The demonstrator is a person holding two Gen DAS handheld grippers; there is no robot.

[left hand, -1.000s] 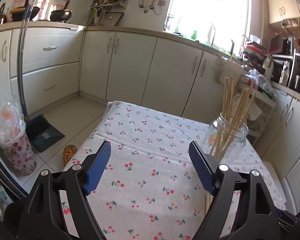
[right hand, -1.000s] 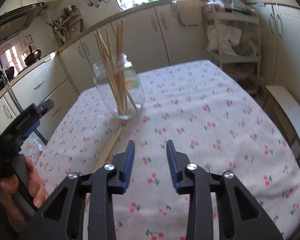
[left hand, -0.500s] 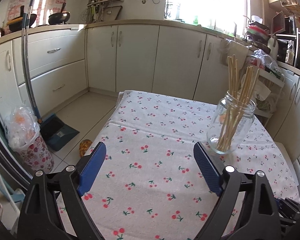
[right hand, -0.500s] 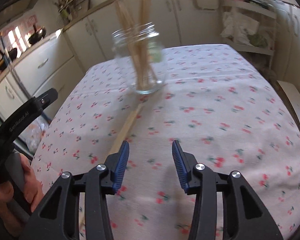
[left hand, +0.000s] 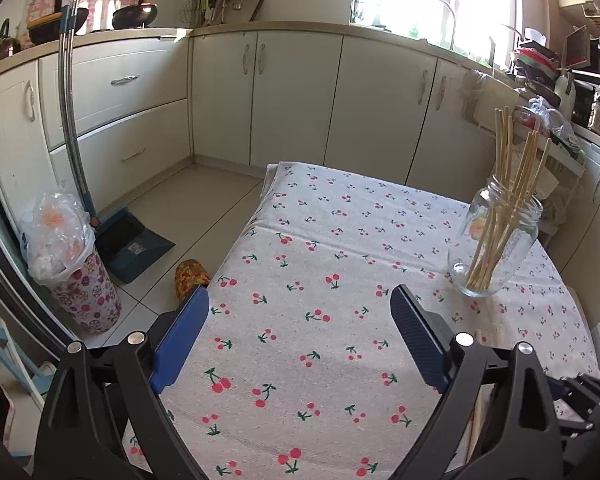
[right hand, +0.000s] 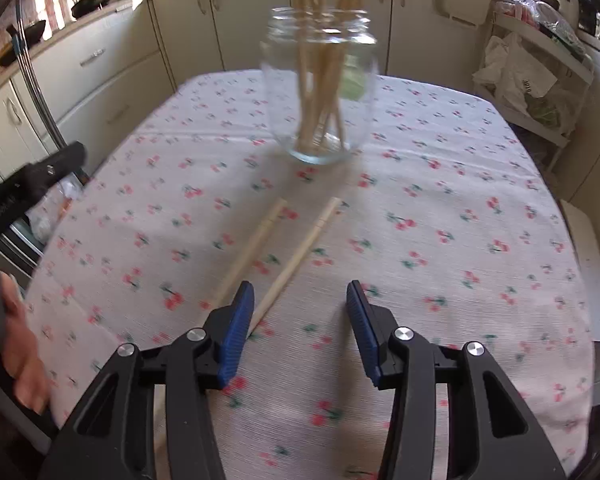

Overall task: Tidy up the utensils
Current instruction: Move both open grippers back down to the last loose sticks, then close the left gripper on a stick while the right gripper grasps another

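Chopsticks [right hand: 300, 252], two pale wooden ones, lay side by side on the cherry-print tablecloth [right hand: 440, 208] just ahead of the right gripper [right hand: 300, 312], whose jaws were spread and empty. Beyond them a glass jar [right hand: 320, 84] held more. The left gripper [left hand: 300, 320] was opening over bare cloth

The left gripper [left hand: 300, 340] hangs over the cherry-print tablecloth [left hand: 340, 240], jaws opening, nothing between them; glass jar [left hand: 496, 240] of chopsticks [left hand: 512, 184] far right.
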